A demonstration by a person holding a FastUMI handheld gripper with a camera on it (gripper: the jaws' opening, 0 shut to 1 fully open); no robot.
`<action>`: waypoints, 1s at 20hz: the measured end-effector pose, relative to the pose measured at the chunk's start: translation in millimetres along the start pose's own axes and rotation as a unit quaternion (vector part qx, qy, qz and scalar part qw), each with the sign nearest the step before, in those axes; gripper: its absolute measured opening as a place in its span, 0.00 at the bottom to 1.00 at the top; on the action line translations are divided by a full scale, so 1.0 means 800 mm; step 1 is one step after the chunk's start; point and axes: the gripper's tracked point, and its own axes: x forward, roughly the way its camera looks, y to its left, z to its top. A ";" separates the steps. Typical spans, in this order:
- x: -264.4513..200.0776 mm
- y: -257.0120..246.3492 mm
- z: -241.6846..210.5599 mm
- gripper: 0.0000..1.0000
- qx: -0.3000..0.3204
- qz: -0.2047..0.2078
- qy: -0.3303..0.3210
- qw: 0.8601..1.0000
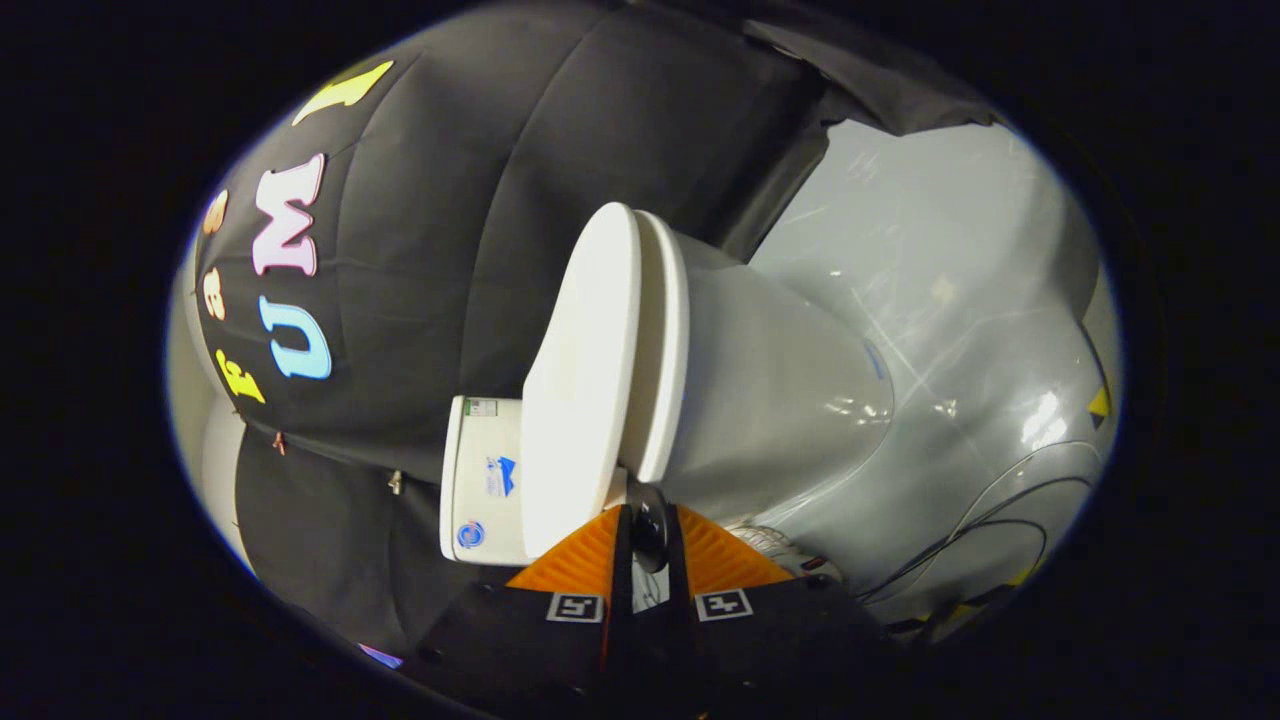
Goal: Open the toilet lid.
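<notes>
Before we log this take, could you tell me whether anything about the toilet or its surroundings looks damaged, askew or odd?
Nothing stands out. The toilet lid sits flat on the seat, closed and unmarked, and the bowl looks intact. The gripper fingers stand nearly together by the lid's edge. Cables trail on the grey floor.

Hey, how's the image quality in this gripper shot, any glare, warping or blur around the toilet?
Gripper view: fisheye bends the toilet lid and bowl; bright glare streaks the glossy floor and bowl side; the gripper, fingers nearly together, looks soft up close, with a dark blurred object between them; the cloth wall stays dim.
</notes>
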 end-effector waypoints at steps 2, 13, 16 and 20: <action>0.003 0.004 -0.002 0.08 0.001 -0.004 0.021 1.000; -0.039 0.108 0.008 0.08 -0.285 -0.008 0.029 0.958; -0.046 0.156 0.004 0.08 -0.333 0.005 0.019 0.943; -0.053 0.216 -0.001 0.08 -0.373 0.027 0.011 0.927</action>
